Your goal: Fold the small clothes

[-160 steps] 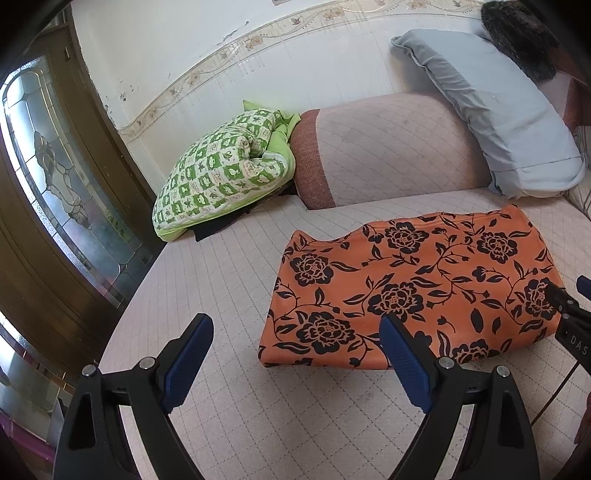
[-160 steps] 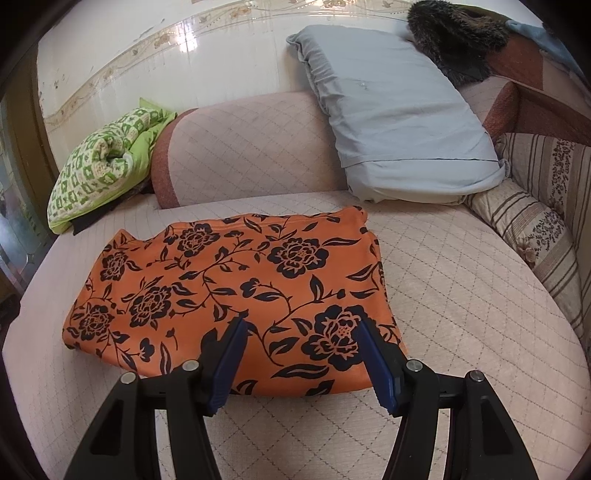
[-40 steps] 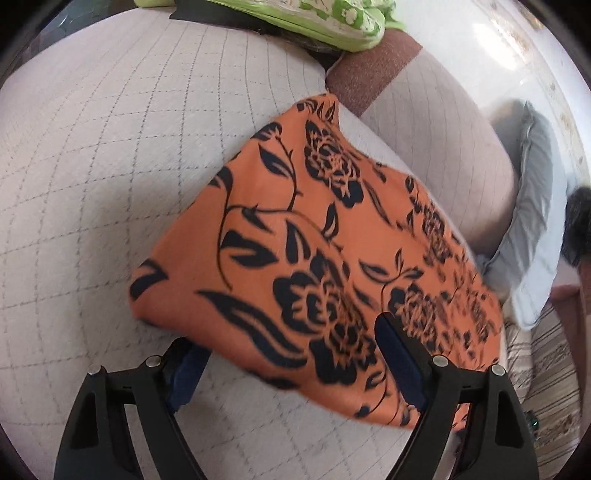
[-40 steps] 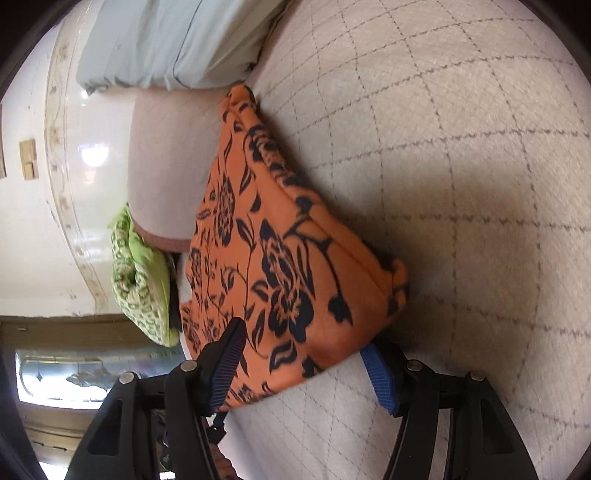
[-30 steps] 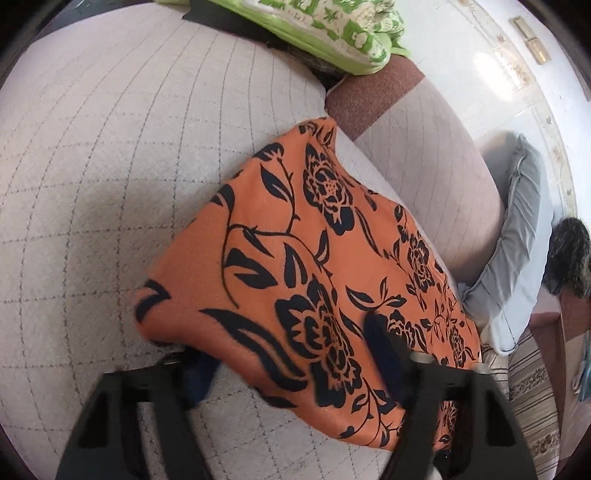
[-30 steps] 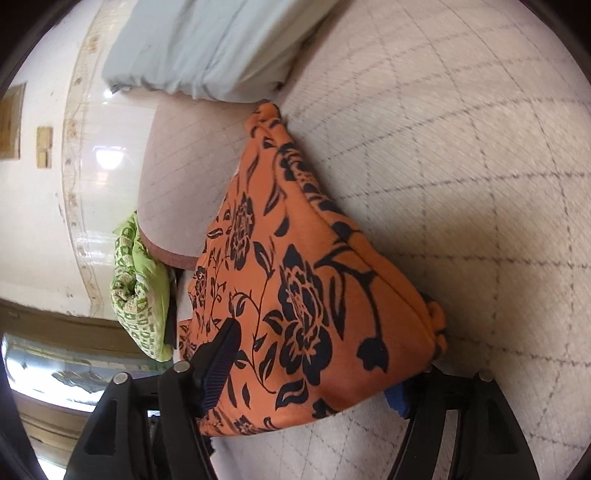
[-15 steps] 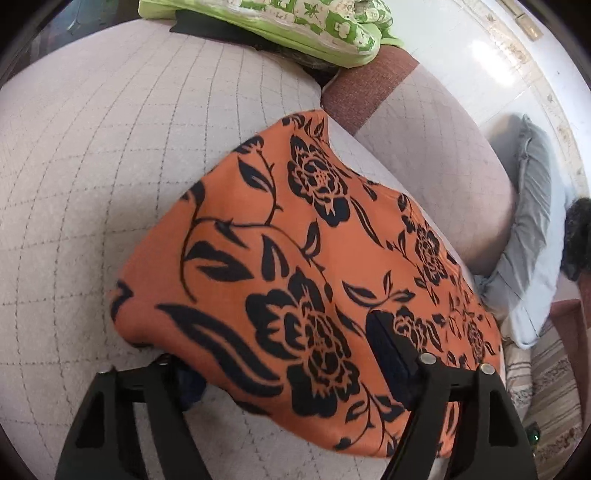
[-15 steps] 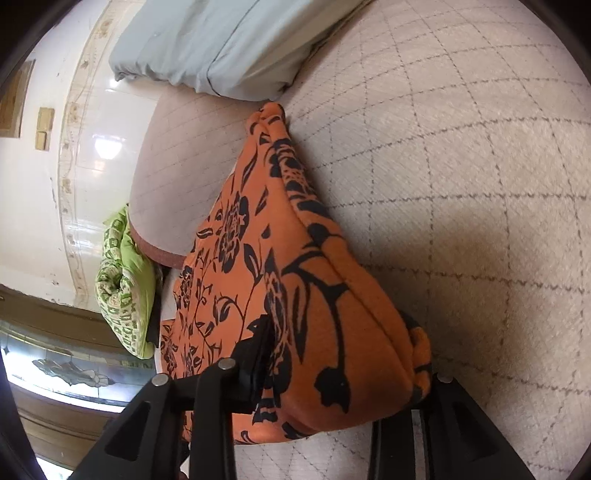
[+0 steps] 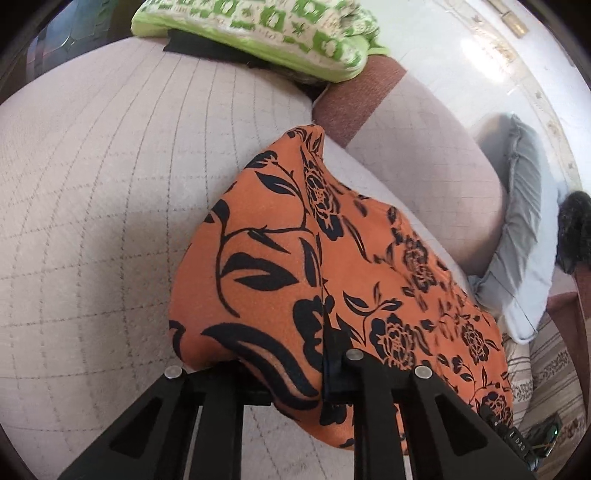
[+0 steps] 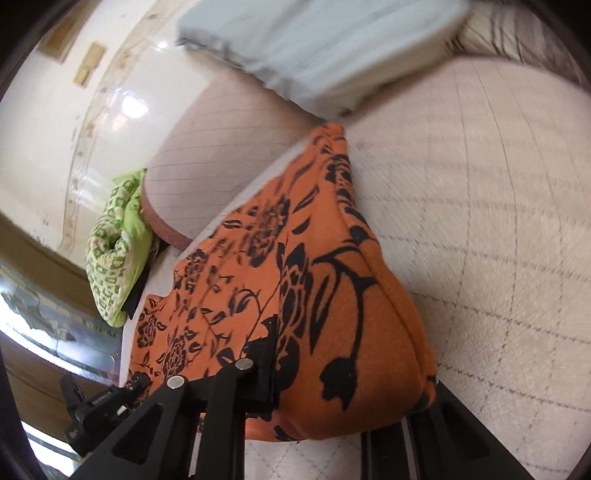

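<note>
Fabric first: the orange floral garment [image 9: 280,266] lies on the quilted bed [image 9: 110,184], its near edge raised off the surface at both corners. On my left, the left gripper [image 9: 295,373] is closing, its jaws pinching the near left corner, with cloth bunched between them. Behind it I see the green patterned cushion [image 9: 258,26] and the grey pillow [image 9: 524,229], both well apart from the work. On my right, the right gripper [image 10: 343,398] is also closing, clamped on the near right corner; that view is blurred. To do this step well, I judge that I should confirm both grips hold every layer, raise both corners evenly, keep the edge taut between them, then carry it toward the far edge near the bolster [image 10: 207,140] and align the hems before release.
</note>
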Action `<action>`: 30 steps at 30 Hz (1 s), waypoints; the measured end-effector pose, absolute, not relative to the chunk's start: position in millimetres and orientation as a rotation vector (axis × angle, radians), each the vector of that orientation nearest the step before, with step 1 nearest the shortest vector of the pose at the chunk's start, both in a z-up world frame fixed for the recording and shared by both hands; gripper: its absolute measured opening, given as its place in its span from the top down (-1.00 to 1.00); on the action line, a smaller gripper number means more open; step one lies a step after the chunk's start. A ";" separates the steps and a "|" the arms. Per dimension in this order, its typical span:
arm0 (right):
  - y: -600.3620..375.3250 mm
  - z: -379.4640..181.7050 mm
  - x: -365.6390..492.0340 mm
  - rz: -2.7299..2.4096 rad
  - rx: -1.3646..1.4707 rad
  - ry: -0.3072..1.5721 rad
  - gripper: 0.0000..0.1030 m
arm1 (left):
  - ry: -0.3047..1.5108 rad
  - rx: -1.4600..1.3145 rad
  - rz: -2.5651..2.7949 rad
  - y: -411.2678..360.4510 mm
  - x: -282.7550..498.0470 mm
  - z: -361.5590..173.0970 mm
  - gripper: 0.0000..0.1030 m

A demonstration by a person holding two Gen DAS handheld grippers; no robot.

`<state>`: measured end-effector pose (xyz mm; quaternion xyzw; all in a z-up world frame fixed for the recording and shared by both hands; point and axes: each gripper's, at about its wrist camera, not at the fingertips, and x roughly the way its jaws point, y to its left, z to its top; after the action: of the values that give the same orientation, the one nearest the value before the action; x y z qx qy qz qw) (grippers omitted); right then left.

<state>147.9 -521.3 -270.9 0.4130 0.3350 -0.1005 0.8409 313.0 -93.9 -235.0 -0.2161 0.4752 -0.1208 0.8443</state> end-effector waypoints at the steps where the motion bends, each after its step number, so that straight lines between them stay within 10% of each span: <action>1: -519.2 -267.7 147.3 -0.209 0.863 0.708 0.62 | 0.996 -0.445 -0.257 -90.6 308.6 -230.0 0.66; 15: -481.6 -288.8 123.5 -0.103 0.946 0.903 0.60 | 1.074 -0.389 -0.184 -23.7 247.9 -243.7 0.61; 20: -493.3 -315.5 111.8 -0.086 1.110 0.996 0.34 | 1.071 -0.340 -0.152 -29.7 241.0 -237.3 0.20; 23: -492.5 -302.8 95.8 -0.099 1.110 0.986 -0.36 | 1.029 -0.255 -0.134 -35.9 222.6 -213.4 -0.06; 30: -436.9 -258.1 86.1 -0.119 0.840 0.993 -0.37 | 0.753 -0.034 -0.055 -35.4 170.1 -147.0 -0.43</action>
<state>86.1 -436.9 -258.1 0.3907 0.4620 -0.0552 0.7943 170.1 -35.4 -147.0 -0.0168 0.3677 -0.0269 0.9294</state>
